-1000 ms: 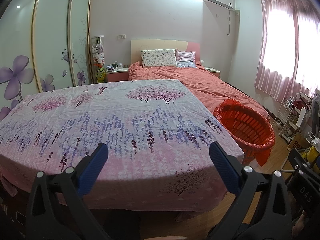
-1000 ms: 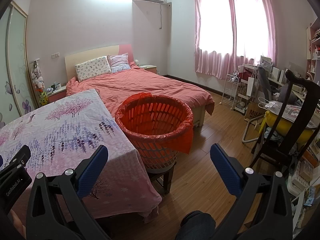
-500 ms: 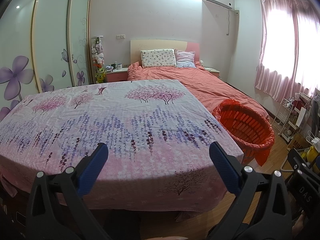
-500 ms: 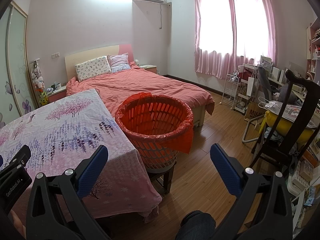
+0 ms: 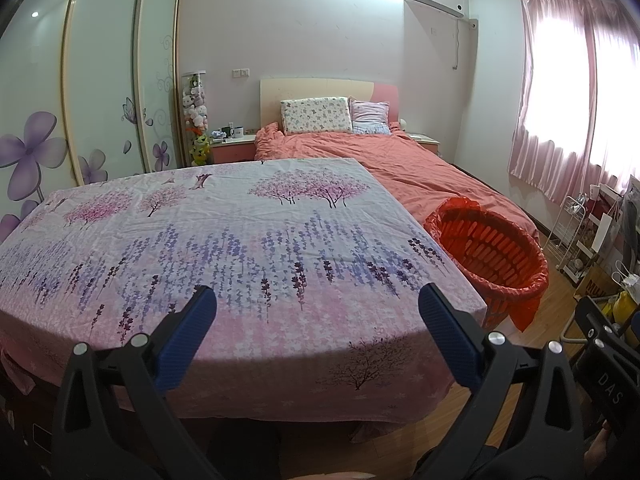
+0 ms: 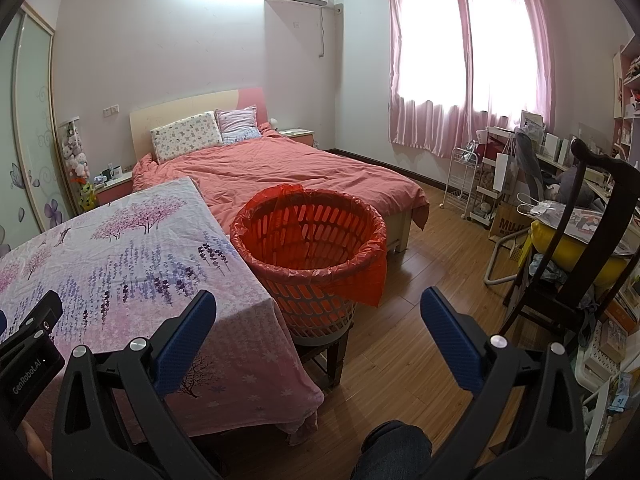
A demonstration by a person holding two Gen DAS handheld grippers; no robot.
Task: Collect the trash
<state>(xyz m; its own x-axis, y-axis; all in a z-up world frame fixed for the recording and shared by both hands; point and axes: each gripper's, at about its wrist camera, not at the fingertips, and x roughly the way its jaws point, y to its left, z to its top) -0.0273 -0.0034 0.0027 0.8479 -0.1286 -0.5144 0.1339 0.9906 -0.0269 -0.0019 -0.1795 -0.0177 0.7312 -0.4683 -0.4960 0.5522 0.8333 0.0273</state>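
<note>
Left tongs (image 5: 318,332): spread wide, pinching nothing, poised over the near edge of the worktop.
Right tongs (image 6: 318,334): also spread wide and empty, pointing at the floor gap beside the basket; the left tool's body shows at 8 o'clock in this view.
Worktop (image 5: 224,240): covered by a flowered cloth in pink and purple; no trash is visible anywhere on it.
Basket (image 6: 310,256): orange slatted laundry-style basket lined with a red bag, set on a low stool just beside the worktop's right edge, at 12 o'clock from the right tongs and 2 o'clock from the left. Its inside looks empty as far as the rim allows a view.
Floor (image 6: 412,300): bare wood, no litter seen.
Bed (image 6: 288,176): beyond the basket, salmon cover, two pillows.
Desk area (image 6: 560,200): cluttered, at 3 o'clock, well apart.
Progress: judged either not started or fully finished; nothing to pick is in sight, so what is left cannot be told.
</note>
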